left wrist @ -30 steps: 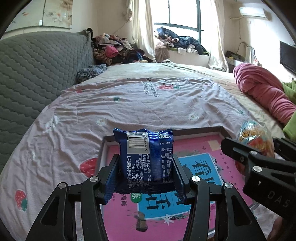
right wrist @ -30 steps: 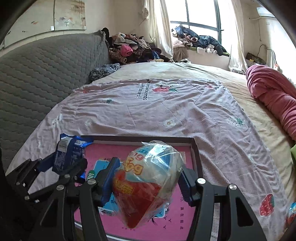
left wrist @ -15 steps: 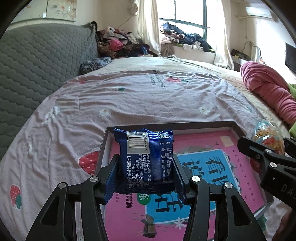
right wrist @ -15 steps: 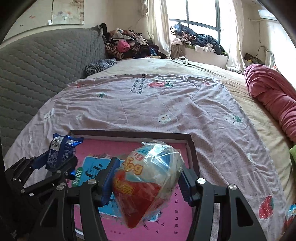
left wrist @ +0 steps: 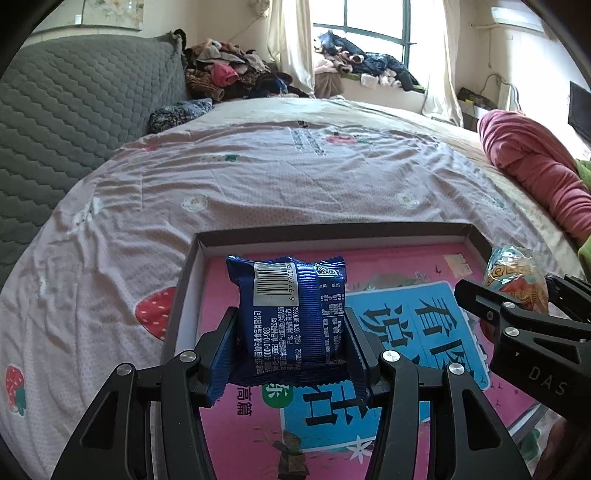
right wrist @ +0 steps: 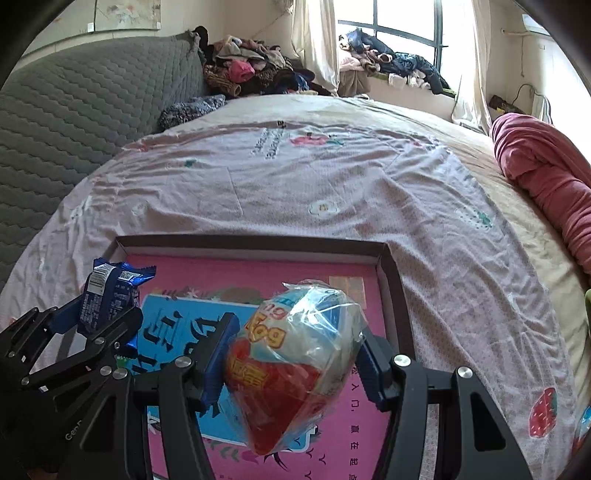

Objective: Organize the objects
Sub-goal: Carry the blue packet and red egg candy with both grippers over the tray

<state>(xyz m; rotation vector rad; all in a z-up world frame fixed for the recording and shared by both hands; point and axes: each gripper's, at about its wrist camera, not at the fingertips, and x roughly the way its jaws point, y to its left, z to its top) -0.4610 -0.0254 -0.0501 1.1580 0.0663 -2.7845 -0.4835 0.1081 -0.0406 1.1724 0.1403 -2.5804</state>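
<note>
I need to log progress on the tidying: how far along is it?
Nothing sits in the tray yet. In hand: the left gripper holds a blue snack packet, the right gripper a clear-wrapped treat, both over the tray. Left: setting both down inside.

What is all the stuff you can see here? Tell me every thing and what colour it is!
blue snack packet: one, dark blue with a white barcode, held up over the box
egg-shaped treat: one, red, white and blue in clear wrap, held up over the box
shallow box: one, dark rim, pink and blue picture inside, lying on the bed
bedsheet: one, pale pink with strawberries and flowers, covering the bed
headboard: one, grey quilted, at the left
pink blanket: one, rolled, at the right edge of the bed
clothes pile: many colours, past the far end of the bed
window: one, bright, cream curtains
left tool: black, shut on the blue snack packet
right tool: black, shut on the egg-shaped treat
</note>
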